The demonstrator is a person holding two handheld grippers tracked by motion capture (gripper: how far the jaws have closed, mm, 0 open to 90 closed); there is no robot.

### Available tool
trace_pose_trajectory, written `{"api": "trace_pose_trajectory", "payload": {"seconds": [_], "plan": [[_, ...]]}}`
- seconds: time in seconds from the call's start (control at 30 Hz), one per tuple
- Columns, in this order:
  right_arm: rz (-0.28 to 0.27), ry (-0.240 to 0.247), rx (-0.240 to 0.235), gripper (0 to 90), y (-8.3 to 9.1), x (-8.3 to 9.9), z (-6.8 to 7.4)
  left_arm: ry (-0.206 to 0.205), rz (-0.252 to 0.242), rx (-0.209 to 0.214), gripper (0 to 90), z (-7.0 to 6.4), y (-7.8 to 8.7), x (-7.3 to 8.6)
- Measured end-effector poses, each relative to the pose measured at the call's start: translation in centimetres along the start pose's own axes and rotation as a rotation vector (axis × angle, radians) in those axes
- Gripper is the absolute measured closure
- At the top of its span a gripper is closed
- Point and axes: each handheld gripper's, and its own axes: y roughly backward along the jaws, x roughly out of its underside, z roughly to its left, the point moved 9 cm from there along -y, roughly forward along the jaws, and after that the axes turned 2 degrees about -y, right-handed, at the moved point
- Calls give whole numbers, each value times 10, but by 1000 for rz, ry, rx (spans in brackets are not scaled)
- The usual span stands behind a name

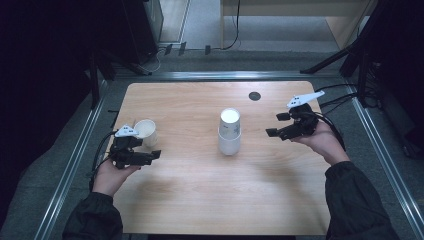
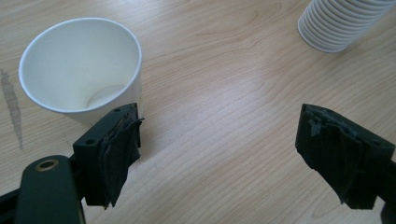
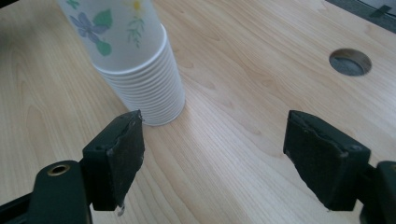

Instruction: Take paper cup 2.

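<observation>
On the left side of the table [image 1: 200,200], a single white paper cup [image 1: 145,132] stands upright with its mouth open to the ceiling, just beyond the left gripper [image 1: 145,156]. In the left gripper view that cup [image 2: 84,70] sits beside the left-hand jaw, very close to it, though whether the pad actually touches the cup wall is hard to tell from this angle; the cup is not between the jaws. The left gripper [image 2: 219,149] is spread wide, with bare wood between its two taped pads. Near the middle of the table stands a stack of paper cups [image 1: 229,131], placed upside down with the rims on the wood, the top one printed with small flowers and leaves. The right gripper [image 1: 276,125] hovers to the right of the stack, apart from it, held in the person's right hand. In the right gripper view the stack [image 3: 135,60] rises just past the left-hand jaw, and the right gripper [image 3: 212,154] is likewise spread open, holding nothing. A round cable hole [image 1: 255,96] lies toward the table's far edge.
</observation>
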Motion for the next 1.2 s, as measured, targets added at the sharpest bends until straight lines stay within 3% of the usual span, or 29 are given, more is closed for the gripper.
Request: {"api": "trace_pose_trajectory", "payload": {"seconds": [0.1,0.27,0.37,0.47,0.53,0.73,0.93,1.2], "plan": [[30,35,12,209,-1,-8,1,-4,-1,6,144,-2,0,0],[45,51,18,242,-4,-22,2,-23,7,14,144,-5,-1,1],[38,59,-11,260,-5,-34,8,-46,-5,21,144,-8,-2,-1],[68,80,-22,272,-7,-40,11,-49,-1,31,144,-10,-3,0],[81,84,-55,280,-9,-44,16,-52,3,30,144,-11,-4,0],[133,149,-109,284,-16,-55,31,-64,17,31,144,-13,-5,2],[161,162,-110,310,-22,-70,36,-71,14,25,144,-11,-5,2],[226,252,-164,299,-36,-76,53,-77,14,27,145,-12,-5,2]]}}
